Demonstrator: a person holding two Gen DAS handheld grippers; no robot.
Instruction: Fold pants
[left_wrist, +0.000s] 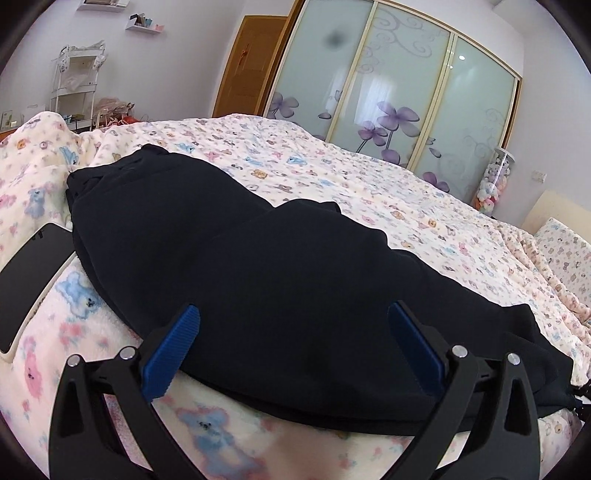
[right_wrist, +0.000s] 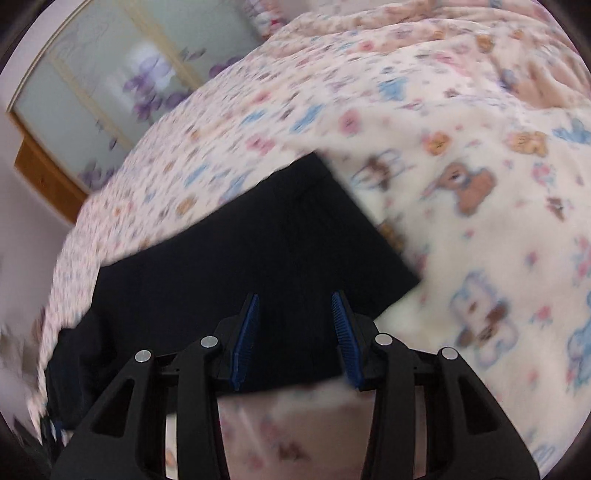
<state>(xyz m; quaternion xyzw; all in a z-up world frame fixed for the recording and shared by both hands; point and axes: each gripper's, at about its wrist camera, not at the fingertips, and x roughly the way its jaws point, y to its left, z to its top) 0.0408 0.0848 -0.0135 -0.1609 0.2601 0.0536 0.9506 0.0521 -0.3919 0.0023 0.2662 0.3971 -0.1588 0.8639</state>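
Black pants lie on a bed with a teddy-bear print blanket, stretched from far left to near right, with one layer folded over the middle. My left gripper is wide open, its blue pads just over the near edge of the pants, holding nothing. In the right wrist view the pants show a straight hem end at the upper right. My right gripper is open and empty above the near edge of the pants. That view is blurred by motion.
A black phone or tablet lies on the blanket left of the pants. A wardrobe with frosted flower-print sliding doors stands beyond the bed. A white shelf rack stands at far left. A pillow lies at right.
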